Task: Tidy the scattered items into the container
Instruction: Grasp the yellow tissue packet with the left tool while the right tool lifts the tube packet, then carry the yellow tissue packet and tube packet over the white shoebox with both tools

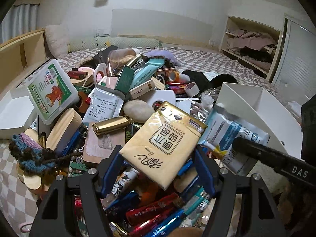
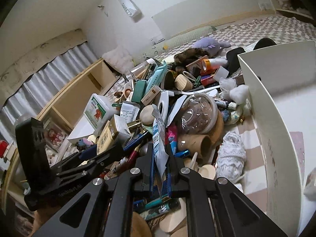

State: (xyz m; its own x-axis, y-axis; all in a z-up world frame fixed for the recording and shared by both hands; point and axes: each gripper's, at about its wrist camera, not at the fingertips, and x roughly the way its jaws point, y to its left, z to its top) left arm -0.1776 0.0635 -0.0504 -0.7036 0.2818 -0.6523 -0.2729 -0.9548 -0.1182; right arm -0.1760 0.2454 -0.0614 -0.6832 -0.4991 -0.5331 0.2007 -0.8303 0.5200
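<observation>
Left hand-held gripper: matte black linkage arms with triangular cut-outs, round silver screws at the pivots, blue finger pads. Right hand-held gripper: identical black frame, silver screws, white lettering "DAS".

You are looking at a bed with a checkered sheet. A big pile of small things lies on it. A white container sits on the sheet beside the pile. A purple soft toy and a fluffy white pillow lie further back on the bed.
</observation>
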